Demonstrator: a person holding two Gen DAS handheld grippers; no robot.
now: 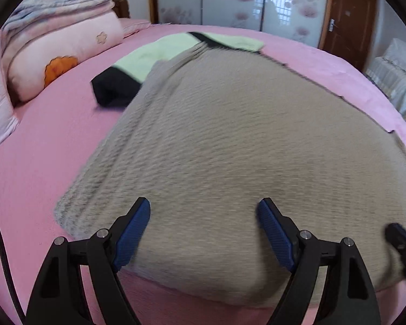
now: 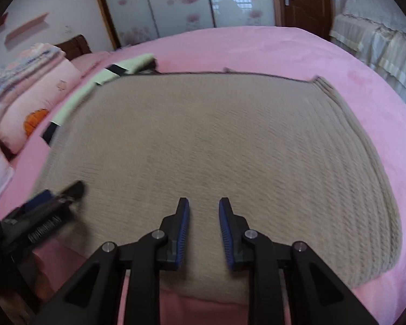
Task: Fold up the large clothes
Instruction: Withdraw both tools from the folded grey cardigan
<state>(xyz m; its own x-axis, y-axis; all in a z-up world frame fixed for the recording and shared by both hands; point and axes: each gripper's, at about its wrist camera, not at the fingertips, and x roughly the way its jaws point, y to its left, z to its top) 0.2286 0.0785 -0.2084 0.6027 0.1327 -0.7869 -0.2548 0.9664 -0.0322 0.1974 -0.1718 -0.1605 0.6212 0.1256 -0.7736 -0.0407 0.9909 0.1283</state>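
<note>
Pink bedspread [image 2: 257,43] covers the whole bed, with a stack of pink pillows [image 1: 67,46] far left, flowery wardrobe doors [image 1: 230,0] along the back and a brown door [image 1: 349,13] far right. Peeking out far left is a pale green and black garment [image 1: 138,59], and a big beige knit garment [image 2: 203,140] is spread flat over most of the middle, near edge at the bed's front. Left gripper [image 1: 204,233] hangs over its near edge with jaws spread wide and nothing in them, right gripper [image 2: 203,230] just beside it has jaws only slightly apart, pinching nothing.
</note>
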